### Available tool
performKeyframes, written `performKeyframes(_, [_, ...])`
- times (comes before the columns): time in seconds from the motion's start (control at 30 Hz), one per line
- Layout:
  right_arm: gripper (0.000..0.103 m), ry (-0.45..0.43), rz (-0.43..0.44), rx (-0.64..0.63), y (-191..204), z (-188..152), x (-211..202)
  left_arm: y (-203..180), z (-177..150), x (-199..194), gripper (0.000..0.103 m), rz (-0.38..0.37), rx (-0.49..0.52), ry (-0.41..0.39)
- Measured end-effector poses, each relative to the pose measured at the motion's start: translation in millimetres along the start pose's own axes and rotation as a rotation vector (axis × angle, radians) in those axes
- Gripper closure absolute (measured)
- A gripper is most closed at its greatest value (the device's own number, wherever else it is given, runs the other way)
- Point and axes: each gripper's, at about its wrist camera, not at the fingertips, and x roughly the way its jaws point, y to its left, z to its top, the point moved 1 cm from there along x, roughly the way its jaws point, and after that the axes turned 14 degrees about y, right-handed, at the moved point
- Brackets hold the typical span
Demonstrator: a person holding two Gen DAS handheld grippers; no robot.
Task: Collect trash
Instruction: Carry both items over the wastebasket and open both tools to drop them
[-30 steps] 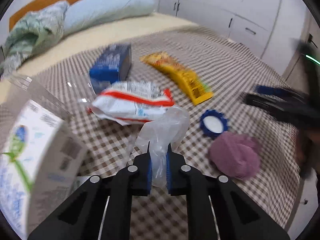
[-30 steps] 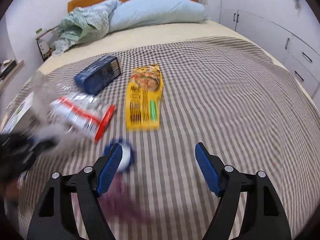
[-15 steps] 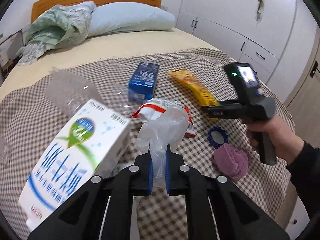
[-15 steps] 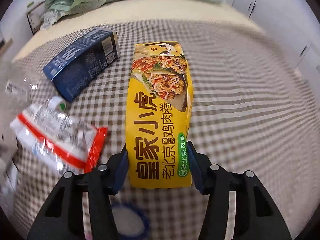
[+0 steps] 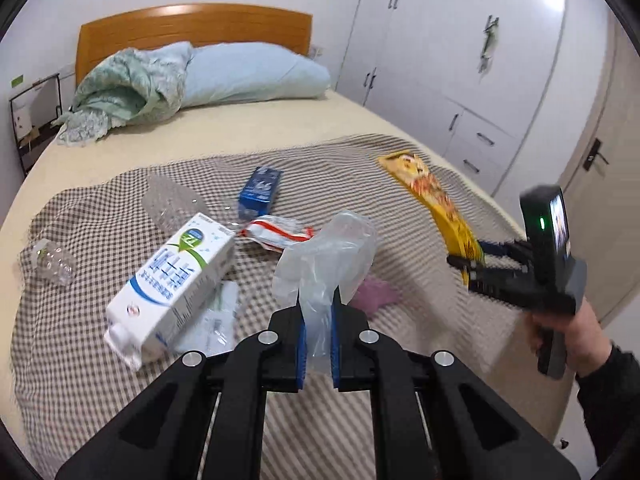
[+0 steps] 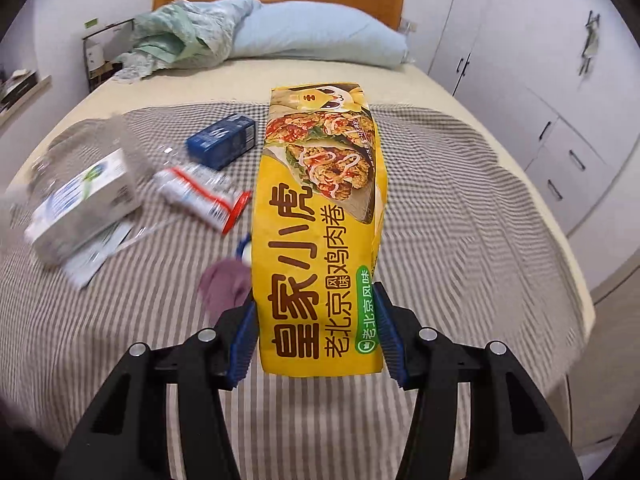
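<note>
Right tongs (image 6: 316,328) clamped across the near end of the yellow snack wrapper (image 6: 320,216), lifted off the bed (image 6: 460,200), pointing toward 12 o'clock. Wrapper looks light, slick, fairly flat; edge-on grip across its width seems sound, though the film could slide. Left tongs (image 5: 318,332) pinched on the clear plastic bag (image 5: 328,252): limp, flimsy. Milk carton (image 5: 176,276) at 10 o'clock, red-striped wrapper (image 5: 278,232) and blue box (image 5: 260,190) toward 11, all lying on the bed.

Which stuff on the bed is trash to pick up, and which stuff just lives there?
Trash:
yellow snack wrapper, held in the right tool
clear plastic bag, held in the left tool
milk carton
blue box
red-and-white packet

Just there:
pillow
green blanket
</note>
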Motion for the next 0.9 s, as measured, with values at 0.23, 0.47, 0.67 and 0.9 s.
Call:
performKeyframes(0.23, [0.051, 0.003, 0.002, -0.024, -10, -128, -35, -75, -58, -37, 0.097, -0.054, 0.069, 0.012])
performKeyframes(0.47, [0.051, 0.112, 0.041, 0.083, -25, -256, -17, -149, -123, -12, 0.097, -0.152, 0.13, 0.117])
performKeyframes(0.67, [0.05, 0.287, 0.091, 0.182, -16, -368, 41, -193, -183, 51, 0.097, -0.264, 0.123, 0.321])
performKeyframes(0.9, [0.05, 0.525, 0.163, 0.218, 16, -464, 122, -231, -246, 138, 0.097, -0.308, 0.026, 0.562])
